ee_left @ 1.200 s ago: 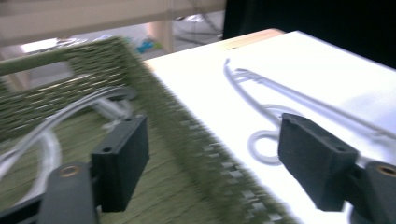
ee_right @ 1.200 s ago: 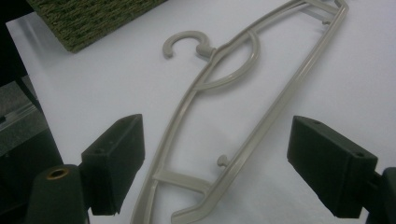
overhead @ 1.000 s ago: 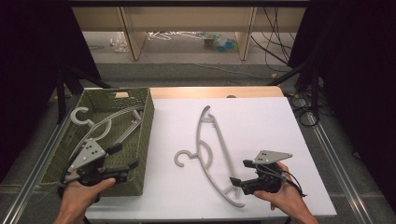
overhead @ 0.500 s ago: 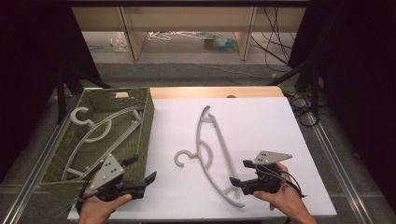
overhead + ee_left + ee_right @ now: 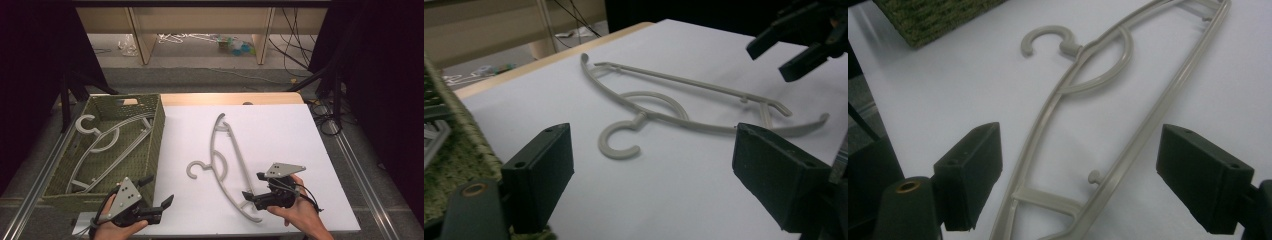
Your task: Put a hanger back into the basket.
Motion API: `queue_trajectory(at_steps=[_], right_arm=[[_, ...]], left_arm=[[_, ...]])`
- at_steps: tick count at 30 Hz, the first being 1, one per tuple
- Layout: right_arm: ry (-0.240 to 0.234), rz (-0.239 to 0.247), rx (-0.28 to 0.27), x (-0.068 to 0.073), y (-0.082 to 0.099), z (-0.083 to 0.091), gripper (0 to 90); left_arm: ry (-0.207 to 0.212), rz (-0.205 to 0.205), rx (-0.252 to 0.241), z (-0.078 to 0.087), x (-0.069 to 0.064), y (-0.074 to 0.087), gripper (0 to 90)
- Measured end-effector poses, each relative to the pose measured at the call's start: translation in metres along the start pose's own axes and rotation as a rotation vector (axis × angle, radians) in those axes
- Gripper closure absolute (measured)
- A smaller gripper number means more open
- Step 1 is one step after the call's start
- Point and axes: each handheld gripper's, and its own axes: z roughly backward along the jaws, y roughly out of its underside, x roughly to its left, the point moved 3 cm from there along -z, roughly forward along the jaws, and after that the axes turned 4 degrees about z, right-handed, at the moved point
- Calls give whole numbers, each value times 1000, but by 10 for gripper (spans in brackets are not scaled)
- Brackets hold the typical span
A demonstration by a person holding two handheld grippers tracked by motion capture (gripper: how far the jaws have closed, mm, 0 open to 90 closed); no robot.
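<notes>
Surface: we work over a white board (image 5: 280, 125) that lies on a wooden tabletop (image 5: 230, 98), whose pale edge shows along the far side.
Room: beyond the table we see a grey floor, wooden shelf legs (image 5: 142, 42), loose cables (image 5: 295, 30) and a little clutter under the shelves; dark curtains (image 5: 380, 75) close both sides.
Basket: a green woven basket (image 5: 159, 135) stands on the left, touching the board's left edge; a grey hanger in the basket (image 5: 107, 142) lies flat inside it.
Hanger on the board: the grey hanger (image 5: 225, 160) lies flat near the middle of the white board, hook toward the basket, its near end just in front of our right gripper.
Left gripper: our left gripper (image 5: 157, 195) sits at the near left, over the basket's near right corner and the board's edge; its jaws stand wide apart with nothing between them, and they have just been opening a little further.
Right gripper: our right gripper (image 5: 252, 187) rests at the near right, jaws wide apart on either side of the hanger's near end, pads clear of it, gripping nothing.
Since a second ago: our left gripper was over the basket's near end; it has come down and to the right, out onto the corner by the board.
Unchanged: our right gripper, both hangers and the basket lie as they did.
</notes>
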Motion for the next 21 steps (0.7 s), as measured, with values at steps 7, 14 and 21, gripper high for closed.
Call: queue_trajectory(at_steps=[7, 14, 21], right_arm=[[18, -13, 83, 10, -5, -24, 244], [7, 30, 155, 17, -12, -53, 284], [-9, 22, 290, 25, -21, -80, 408]], left_arm=[[27, -2, 38, -9, -5, 10, 166], [22, -7, 39, -8, -1, 10, 170], [40, -12, 44, -8, -4, 11, 169]])
